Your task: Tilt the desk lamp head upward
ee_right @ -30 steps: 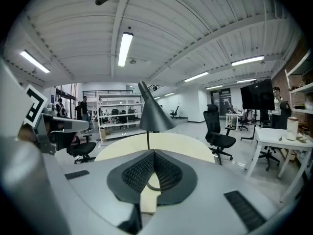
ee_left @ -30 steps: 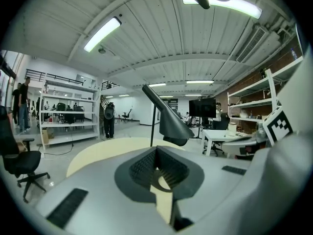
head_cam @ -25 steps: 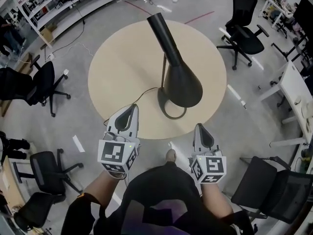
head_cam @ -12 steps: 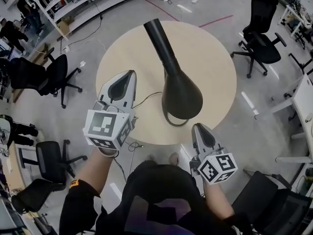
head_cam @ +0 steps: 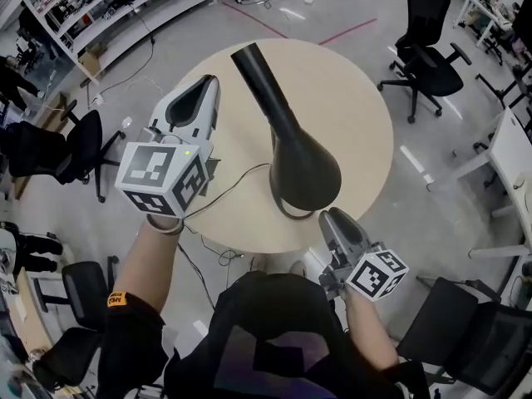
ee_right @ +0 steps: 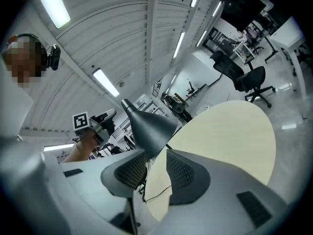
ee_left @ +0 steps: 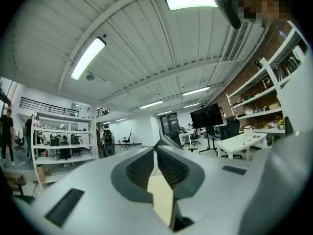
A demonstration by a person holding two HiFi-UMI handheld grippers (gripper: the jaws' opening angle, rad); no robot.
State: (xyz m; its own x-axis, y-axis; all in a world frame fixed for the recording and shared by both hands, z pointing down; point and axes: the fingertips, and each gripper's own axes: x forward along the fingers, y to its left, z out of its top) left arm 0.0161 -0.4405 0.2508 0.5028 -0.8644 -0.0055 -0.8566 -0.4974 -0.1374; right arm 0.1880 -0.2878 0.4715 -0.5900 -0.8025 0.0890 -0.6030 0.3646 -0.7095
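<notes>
Lamp (head_cam: 303, 169) stands on the near half of the round table (head_cam: 357, 115), right of centre. The head is a dark cone that runs into a long tube. Its long axis goes from the wide mouth at near right, low over the table, up to the narrow end at far left. Cable (head_cam: 237, 177) trails off the near-left edge.

Right gripper (head_cam: 332, 221): low at the near table edge, just near of the cone's wide end. Jaws opening, gap clear, nothing between them. In its own view the cone (ee_right: 146, 126) sits just past the jaw tips (ee_right: 156, 153), up and slightly left of the gap, not touching.

Left gripper (head_cam: 204, 90): raised, left of the tube, apart from it, pointing far. Jaws pressed together at the tips (ee_left: 156, 148), holding nothing; only room and ceiling ahead of them.

Judgement: the right gripper is nearer the cone, the left nearer the tube's upper half. The tilt turns on the axis, so either the cone rim goes up or the narrow end goes down. The right jaws face the cone from below and near, so a short reach far and up would take the rim. No contact yet.
</notes>
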